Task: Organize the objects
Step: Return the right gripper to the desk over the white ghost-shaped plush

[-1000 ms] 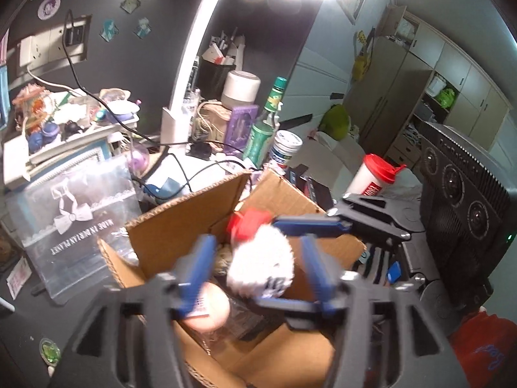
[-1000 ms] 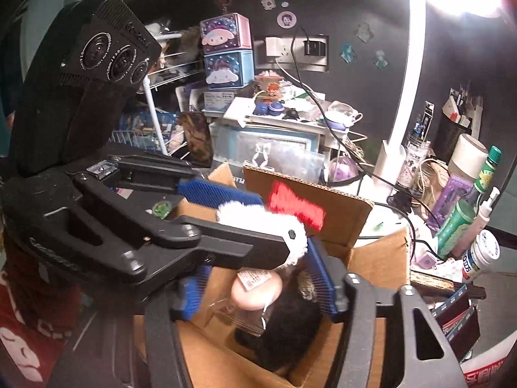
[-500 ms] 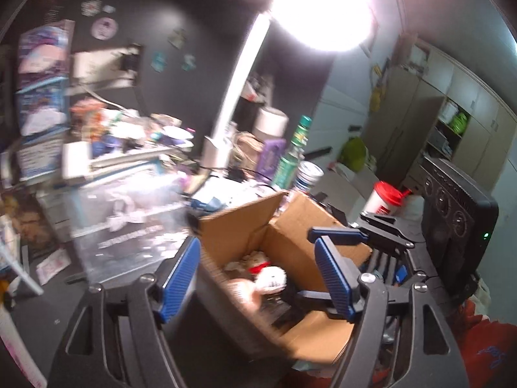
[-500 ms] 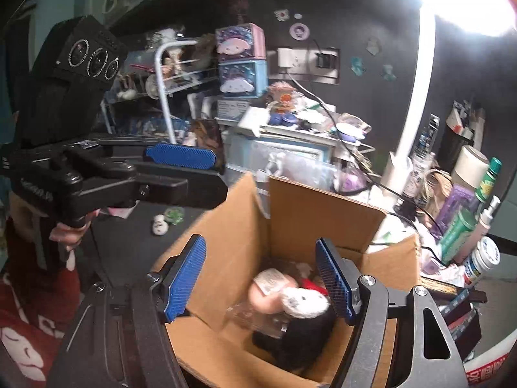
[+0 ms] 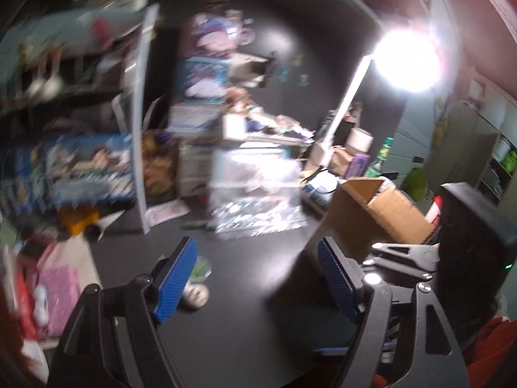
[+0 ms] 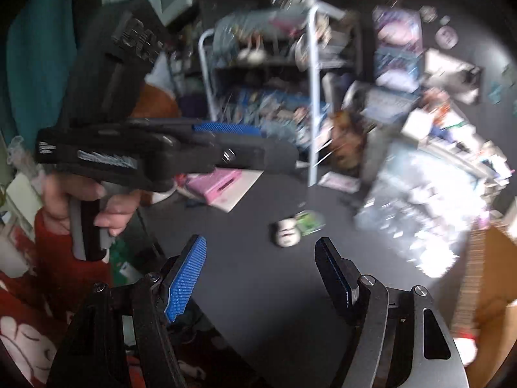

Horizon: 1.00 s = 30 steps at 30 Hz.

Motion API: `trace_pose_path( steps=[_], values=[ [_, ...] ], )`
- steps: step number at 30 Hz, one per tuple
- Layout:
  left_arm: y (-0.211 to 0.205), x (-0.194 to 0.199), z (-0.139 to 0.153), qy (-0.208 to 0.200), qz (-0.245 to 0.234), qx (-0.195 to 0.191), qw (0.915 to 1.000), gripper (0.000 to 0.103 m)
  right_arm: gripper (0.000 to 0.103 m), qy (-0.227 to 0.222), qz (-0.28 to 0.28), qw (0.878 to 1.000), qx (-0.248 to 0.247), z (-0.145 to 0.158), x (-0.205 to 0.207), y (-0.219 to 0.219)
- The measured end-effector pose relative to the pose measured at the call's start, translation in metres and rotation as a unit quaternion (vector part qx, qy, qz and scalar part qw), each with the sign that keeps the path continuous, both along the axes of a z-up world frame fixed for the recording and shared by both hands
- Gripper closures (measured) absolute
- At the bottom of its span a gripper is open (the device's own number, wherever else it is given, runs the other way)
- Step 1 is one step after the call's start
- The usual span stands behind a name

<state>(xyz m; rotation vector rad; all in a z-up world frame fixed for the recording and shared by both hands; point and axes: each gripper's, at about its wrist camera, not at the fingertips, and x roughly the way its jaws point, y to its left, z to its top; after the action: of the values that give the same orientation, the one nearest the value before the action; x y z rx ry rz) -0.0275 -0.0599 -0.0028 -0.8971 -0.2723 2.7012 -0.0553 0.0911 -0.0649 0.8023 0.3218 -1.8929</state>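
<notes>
Over the dark table [image 5: 252,317] | both hand-held grippers [image 5: 258,278] [image 6: 261,274] spread, empty | small white toy [image 6: 287,233] apparently below

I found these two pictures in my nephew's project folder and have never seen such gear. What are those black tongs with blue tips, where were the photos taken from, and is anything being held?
There is no robot here. A person holds a hand-operated two-finger gripper in each hand, and each gripper carries a fisheye camera that looks forward along its fingers. One picture comes from the left gripper, the other from the right gripper; the right view also shows the person's left hand on the other tool's handle. The blue tips are the finger pads. Both grippers are open and hold nothing. On the dark table lie a small white round toy and, close beside it, a small green item. A cardboard box stands to the right. The rest is blurred clutter.
</notes>
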Motion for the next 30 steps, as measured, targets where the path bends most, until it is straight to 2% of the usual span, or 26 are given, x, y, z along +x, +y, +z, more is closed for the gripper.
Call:
trace_pose_path(
  steps=[4,5,8,12,16,22,30],
  values=[
    [-0.029,0.01,-0.029,-0.02,0.02,0.003,0.9996,0.029,0.036,-0.044,-0.008,0.999,0.023,-0.046,-0.019,-0.034],
    [-0.035,0.011,-0.035,-0.024,0.025,0.003,0.9994,0.029,0.037,-0.043,-0.013,0.999,0.03,-0.056,-0.024,-0.04],
    [-0.049,0.013,-0.053,-0.038,0.036,0.005,0.9986,0.029,0.048,-0.015,-0.028,0.997,0.064,-0.08,-0.038,-0.06],
    [-0.061,0.012,-0.072,-0.05,0.042,0.009,0.9978,0.029,0.052,-0.016,-0.041,0.995,0.086,-0.101,-0.056,-0.079],
    [-0.074,0.01,-0.084,-0.058,0.043,0.02,0.9972,0.029,0.055,-0.022,-0.052,0.994,0.098,-0.113,-0.072,-0.093],
    [-0.085,0.002,-0.094,-0.07,0.049,0.024,0.996,0.029,0.069,-0.017,-0.057,0.992,0.113,-0.117,-0.077,-0.103],
    [-0.083,-0.002,-0.092,-0.069,0.043,0.029,0.9963,0.029,0.069,-0.021,-0.061,0.992,0.109,-0.119,-0.081,-0.107]
  ],
)
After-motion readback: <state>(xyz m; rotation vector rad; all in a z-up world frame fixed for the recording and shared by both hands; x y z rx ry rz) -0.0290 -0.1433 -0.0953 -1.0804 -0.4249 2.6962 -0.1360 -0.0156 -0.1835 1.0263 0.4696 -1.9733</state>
